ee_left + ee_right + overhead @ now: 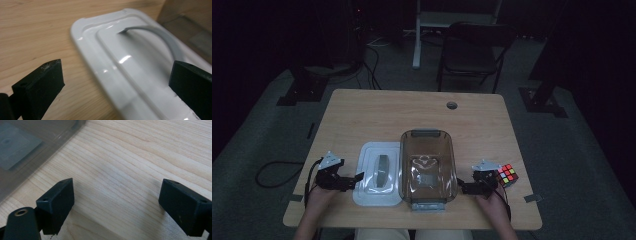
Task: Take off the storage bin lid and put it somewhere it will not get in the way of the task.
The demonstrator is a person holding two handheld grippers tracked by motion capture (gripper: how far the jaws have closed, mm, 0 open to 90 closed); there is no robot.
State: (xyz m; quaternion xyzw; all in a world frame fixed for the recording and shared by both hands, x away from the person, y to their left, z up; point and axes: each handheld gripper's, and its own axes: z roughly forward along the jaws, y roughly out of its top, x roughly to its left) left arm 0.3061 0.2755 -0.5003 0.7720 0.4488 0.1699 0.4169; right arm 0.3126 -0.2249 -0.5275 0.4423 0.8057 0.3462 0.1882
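A white lid (373, 192) with a grey arched handle (383, 169) lies flat on the wooden table (412, 112), just left of a clear plastic bin (451, 172). My left gripper (356, 179) sits at the lid's left edge, open. In the left gripper view its jaws (115, 82) stand wide apart: one over bare wood, the other over the lid (130, 60), neither pressing on it. My right gripper (461, 186) rests beside the bin's right wall, open over bare wood (116, 200). A corner of the bin (30, 150) lies at the upper left in the right gripper view.
A colourful puzzle cube (507, 175) stands on the table right of the right gripper. A round cable hole (452, 105) marks the table's far side. A folding chair (472, 52) and stand legs are on the dark floor beyond. The table's far half is bare wood.
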